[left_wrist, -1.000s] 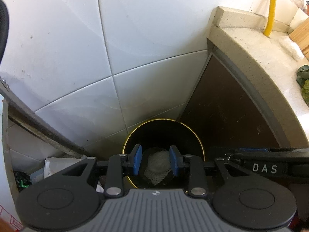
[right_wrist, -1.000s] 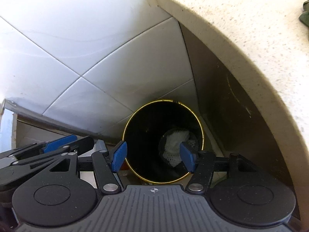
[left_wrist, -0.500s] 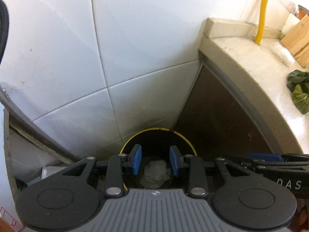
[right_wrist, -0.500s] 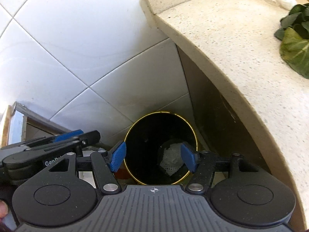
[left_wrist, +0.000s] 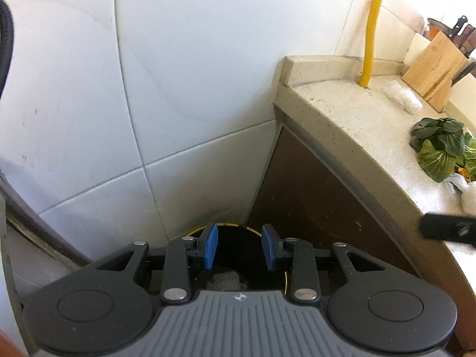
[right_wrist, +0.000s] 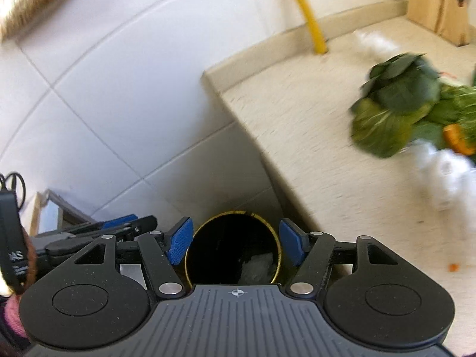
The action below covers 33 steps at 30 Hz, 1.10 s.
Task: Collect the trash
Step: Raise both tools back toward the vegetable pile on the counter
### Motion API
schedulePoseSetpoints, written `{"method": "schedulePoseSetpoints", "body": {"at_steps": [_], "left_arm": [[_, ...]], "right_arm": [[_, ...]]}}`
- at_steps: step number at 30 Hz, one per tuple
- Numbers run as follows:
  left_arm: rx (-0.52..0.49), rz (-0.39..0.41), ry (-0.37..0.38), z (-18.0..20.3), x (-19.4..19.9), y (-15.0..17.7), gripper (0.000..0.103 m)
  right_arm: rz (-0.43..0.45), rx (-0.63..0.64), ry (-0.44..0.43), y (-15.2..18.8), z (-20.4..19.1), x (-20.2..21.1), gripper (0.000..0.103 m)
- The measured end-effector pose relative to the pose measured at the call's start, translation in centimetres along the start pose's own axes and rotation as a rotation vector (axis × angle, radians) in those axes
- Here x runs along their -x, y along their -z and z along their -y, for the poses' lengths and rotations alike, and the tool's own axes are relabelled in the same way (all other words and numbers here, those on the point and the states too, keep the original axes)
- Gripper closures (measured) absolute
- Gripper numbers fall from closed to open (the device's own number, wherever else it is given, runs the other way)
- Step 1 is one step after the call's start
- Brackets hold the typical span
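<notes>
A black bin with a gold rim (left_wrist: 226, 225) (right_wrist: 235, 213) stands on the floor in the corner between the tiled wall and the counter's side. Crumpled white trash (left_wrist: 226, 279) (right_wrist: 259, 264) lies at its bottom. My left gripper (left_wrist: 240, 248) hovers above the bin, open, with nothing between its blue pads. Higher above the bin, my right gripper (right_wrist: 236, 245) is open wider and empty. On the counter (right_wrist: 297, 119) lie leafy greens (right_wrist: 395, 104) (left_wrist: 437, 145), a white plastic bag (right_wrist: 446, 172) and an orange scrap (right_wrist: 455, 139).
A yellow pipe (left_wrist: 372, 29) rises from the counter's back corner, with a wooden knife block (left_wrist: 434, 68) and a small clear bag (left_wrist: 401, 98) beside it. A metal-framed panel (right_wrist: 59, 205) leans left of the bin. The right view is motion-blurred.
Both grippers have risen away from the bin, which now sits low and small in each view. The right gripper has tilted up towards the counter, bringing the greens and white bag into view.
</notes>
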<state>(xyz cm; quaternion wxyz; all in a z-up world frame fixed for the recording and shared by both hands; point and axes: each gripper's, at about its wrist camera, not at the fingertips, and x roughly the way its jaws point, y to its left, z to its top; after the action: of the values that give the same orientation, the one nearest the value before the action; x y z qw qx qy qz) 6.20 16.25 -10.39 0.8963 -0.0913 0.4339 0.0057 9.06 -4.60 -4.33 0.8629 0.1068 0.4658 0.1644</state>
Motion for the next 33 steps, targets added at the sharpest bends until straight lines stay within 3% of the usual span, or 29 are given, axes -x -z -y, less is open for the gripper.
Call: {"method": "schedulePoseSetpoints", "body": {"at_steps": [14, 23, 33], "left_arm": [[-0.081, 0.031, 0.017, 3.3, 0.5, -0.2, 0.073], [-0.134, 0.033, 0.120, 9.0, 1.1, -1.0, 0.073], [-0.217, 0.026, 0.274, 16.0, 2.0, -1.9, 0.073]], "right_arm": [[0.137, -0.108, 0.062, -0.7, 8.1, 6.9, 0.031], [0.194, -0.120, 0.100, -0.8, 10.9, 9.5, 0.030], [0.196, -0.174, 0.140, 0.2, 14.8, 10.8, 0.030]]}}
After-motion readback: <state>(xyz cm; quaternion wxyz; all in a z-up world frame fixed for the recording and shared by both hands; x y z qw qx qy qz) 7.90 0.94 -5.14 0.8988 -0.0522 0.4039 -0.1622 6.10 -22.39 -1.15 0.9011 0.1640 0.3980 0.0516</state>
